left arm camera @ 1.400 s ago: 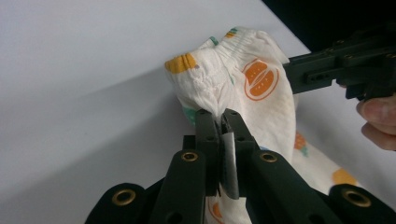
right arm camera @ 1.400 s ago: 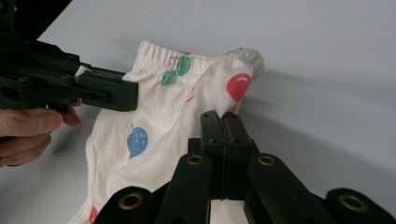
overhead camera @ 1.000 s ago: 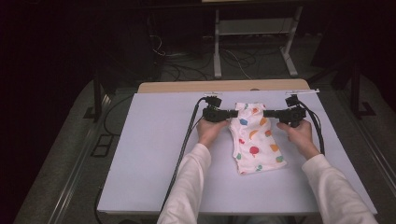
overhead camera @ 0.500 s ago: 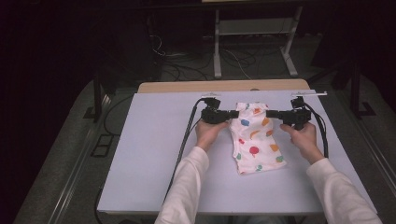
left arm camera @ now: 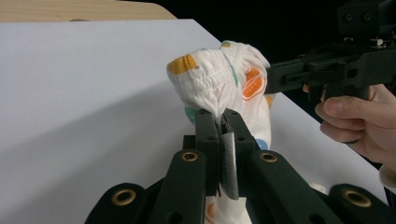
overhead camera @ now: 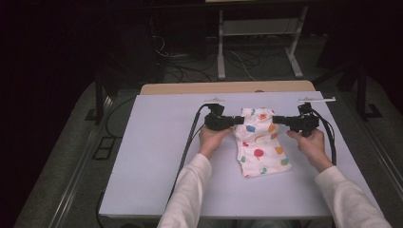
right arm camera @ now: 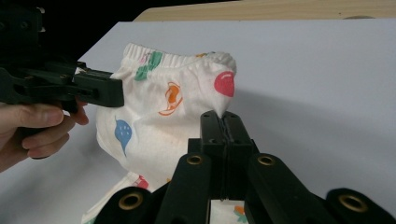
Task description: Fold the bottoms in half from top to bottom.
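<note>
A small white garment printed with coloured shapes hangs between the two grippers over the middle of the white table. My left gripper is shut on the left end of its elastic waistband; in the left gripper view the garment bunches up out of the closed jaws of that gripper. My right gripper is shut on the right end of the waistband, and in the right gripper view the cloth pulls to a point at that gripper's tips. The lower part of the garment rests on the table.
The white table top has bare room left and right of the garment. A wooden board edges its far side. Black cables trail from the grippers toward the front. Metal frame legs stand on the dark floor behind.
The right gripper has shifted slightly to the right and up, stretching the waistband wider between the two grippers. The left gripper has stayed in place.
</note>
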The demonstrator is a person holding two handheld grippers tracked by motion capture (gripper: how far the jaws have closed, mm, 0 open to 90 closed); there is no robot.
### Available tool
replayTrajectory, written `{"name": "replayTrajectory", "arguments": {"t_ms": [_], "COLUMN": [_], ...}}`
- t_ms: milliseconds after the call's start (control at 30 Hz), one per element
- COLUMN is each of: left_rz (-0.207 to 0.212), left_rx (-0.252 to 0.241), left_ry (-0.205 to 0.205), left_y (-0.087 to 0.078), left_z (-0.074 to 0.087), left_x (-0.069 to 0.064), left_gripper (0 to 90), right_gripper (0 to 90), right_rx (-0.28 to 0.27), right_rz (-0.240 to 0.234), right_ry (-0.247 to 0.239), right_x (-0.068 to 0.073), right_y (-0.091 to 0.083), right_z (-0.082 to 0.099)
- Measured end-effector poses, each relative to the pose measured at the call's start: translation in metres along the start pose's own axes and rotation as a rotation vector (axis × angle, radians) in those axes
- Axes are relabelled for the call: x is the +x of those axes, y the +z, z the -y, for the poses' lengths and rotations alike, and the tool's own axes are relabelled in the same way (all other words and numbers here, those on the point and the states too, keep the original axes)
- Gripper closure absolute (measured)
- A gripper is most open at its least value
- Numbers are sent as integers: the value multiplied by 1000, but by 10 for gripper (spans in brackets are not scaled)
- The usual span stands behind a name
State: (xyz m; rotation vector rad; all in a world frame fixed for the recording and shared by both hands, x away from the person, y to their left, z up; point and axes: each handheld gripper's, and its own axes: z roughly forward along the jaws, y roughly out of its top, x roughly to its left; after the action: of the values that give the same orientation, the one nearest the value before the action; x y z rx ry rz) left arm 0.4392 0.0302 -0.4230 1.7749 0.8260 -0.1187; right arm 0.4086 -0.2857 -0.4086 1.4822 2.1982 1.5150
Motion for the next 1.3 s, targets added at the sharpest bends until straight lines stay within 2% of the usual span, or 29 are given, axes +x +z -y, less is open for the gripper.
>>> {"name": "replayTrajectory", "arguments": {"t_ms": [367,567,833,1300], "left_rz": [42,49,48,63], "left_rx": [-3,7,17,46], "left_ry": [11,8,6,29], "left_y": [-1,0,-2,1], "left_z": [11,19,26,32], "left_x": [-12,-13,-14,-22], "left_gripper": [857,857,857,857], "right_gripper": [879,879,879,879], "right_rx": [-1,11,28,52], "right_rz": [6,6,6,18], "right_ry": [-18,-21,-38,-44], "right_x": [5,6,11,11], "right_y": [-9,-13,-14,-17], "right_z": [10,19,22,30]}}
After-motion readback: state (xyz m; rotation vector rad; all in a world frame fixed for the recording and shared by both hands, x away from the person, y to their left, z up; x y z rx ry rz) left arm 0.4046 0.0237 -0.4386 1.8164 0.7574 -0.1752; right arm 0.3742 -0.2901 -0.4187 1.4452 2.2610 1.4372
